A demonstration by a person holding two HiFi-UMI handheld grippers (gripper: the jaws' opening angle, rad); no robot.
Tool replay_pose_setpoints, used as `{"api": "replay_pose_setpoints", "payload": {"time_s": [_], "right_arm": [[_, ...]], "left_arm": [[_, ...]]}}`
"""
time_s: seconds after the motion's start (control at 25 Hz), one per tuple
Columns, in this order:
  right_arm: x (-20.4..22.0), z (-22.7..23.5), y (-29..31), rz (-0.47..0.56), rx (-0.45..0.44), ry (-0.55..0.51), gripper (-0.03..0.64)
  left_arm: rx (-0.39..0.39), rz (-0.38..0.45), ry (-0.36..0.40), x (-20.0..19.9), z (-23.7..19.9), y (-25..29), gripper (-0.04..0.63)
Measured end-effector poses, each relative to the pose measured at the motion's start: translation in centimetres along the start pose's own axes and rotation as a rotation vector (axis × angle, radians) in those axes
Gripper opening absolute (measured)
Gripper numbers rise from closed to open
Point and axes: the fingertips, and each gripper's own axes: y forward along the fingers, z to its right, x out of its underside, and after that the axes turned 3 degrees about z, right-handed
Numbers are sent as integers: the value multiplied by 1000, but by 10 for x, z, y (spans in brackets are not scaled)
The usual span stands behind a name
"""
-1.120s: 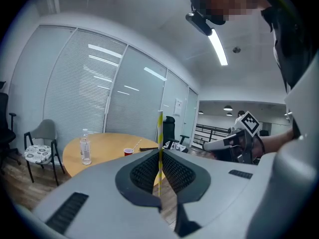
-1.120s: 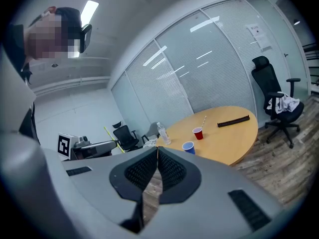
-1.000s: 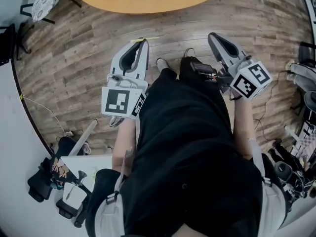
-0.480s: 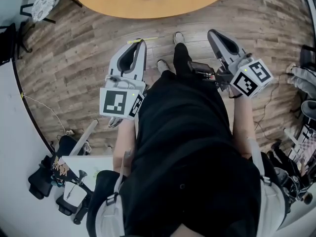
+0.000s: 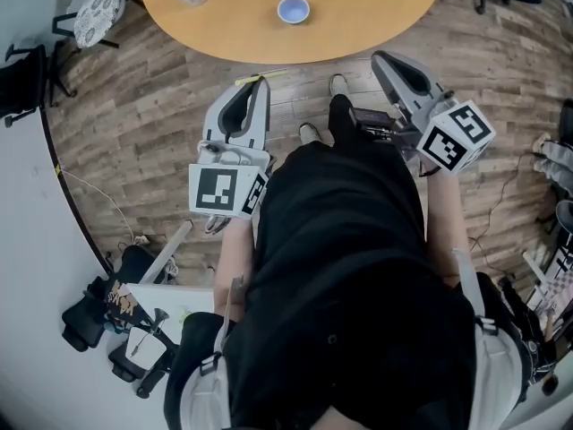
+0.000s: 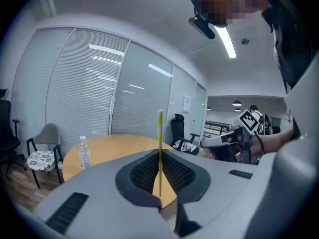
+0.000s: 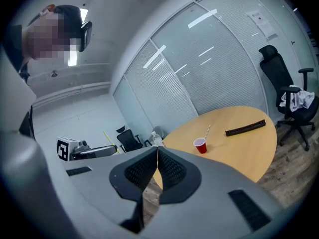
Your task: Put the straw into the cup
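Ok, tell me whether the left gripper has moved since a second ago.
Yes: the left gripper, shut on the straw, has come closer to the table.

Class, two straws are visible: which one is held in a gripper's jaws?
The yellow-striped straw, clamped in the left gripper; the other straw stands in the red cup.

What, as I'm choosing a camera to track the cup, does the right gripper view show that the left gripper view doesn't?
Right gripper view only: red plastic cup holding a striped straw, long black bar. Left gripper view only: marker cube on the right gripper. Both: round wooden table, clear water bottle, yellow striped straw shut in left gripper.
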Motion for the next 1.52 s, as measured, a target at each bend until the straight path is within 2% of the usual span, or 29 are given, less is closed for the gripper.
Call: {"api": "replay_pose_setpoints", "payload": {"time_s": [0.16,0.32,0.64,1.24,1.52], "right_arm": [[-13,17,8,-1,-12,-1,18],[-31,50,19,-19,-26,7,18],[-43,98,32,-45,-29,33,18],[-43,135,55,-149,-87,52,18],[-37,139,55,-193,-112,44,18]], "left_arm": [[-35,15,-1,-6,-9,25,32],[-89,37,-61,-7,-29,71,32],[-176,28,-116,18,-55,122,32],[-285,-49,-192,73,-85,173,32],[-318,-80,-260,104,-87,188,32]]}}
